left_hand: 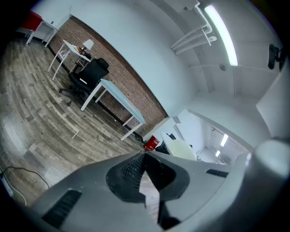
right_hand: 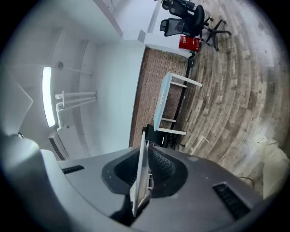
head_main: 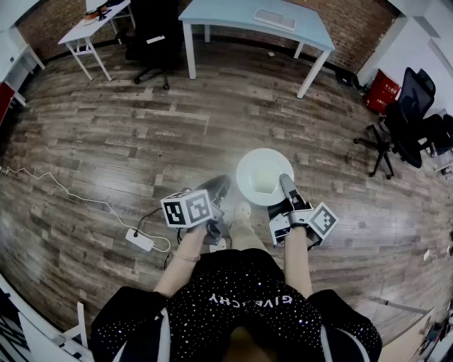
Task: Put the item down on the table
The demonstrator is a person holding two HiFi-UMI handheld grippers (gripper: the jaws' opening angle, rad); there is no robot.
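Observation:
A round white plate (head_main: 258,173) hangs over the wooden floor in front of the person, well short of the light-blue table (head_main: 233,14) at the far end of the room. My right gripper (head_main: 285,184) is shut on the plate's right rim. In the right gripper view the plate (right_hand: 142,163) shows edge-on, pinched between the dark pads (right_hand: 161,170). My left gripper (head_main: 216,187) sits just left of the plate, apart from it, shut with nothing in it. In the left gripper view its jaws (left_hand: 144,158) meet at the tips, and the plate (left_hand: 181,148) shows beyond them.
A black office chair (head_main: 152,42) stands by the table's left end, with a white desk (head_main: 92,28) further left. More black chairs (head_main: 407,117) and a red bin (head_main: 382,90) are at the right. A power strip (head_main: 139,240) and its cable lie on the floor at the left.

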